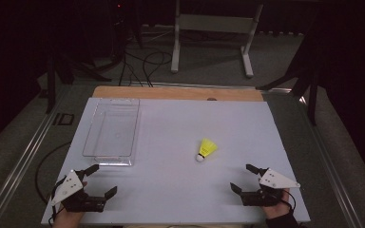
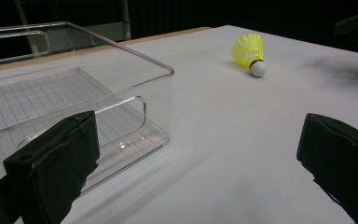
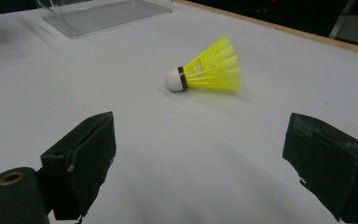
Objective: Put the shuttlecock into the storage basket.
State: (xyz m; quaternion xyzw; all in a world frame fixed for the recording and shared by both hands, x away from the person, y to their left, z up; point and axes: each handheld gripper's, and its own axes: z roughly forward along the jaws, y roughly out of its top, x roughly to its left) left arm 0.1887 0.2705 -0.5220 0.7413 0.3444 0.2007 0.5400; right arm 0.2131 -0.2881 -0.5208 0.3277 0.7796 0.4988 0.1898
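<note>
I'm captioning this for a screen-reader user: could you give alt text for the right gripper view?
A yellow plastic shuttlecock with a white cork tip lies on its side on a white table, ahead of the right hand-held gripper, whose two black jaws stand wide apart. A clear plastic tray sits beyond.

Desk (image 1: 171,190): white top, bare wooden strip (image 1: 180,92) along its far edge. Grey carpeted floor (image 1: 209,66) beyond, with black cables (image 1: 145,64) looping across it (loose, untidy). White metal frame legs (image 1: 211,40) stand farther back. Dark stand legs (image 1: 309,76) at right.
</note>
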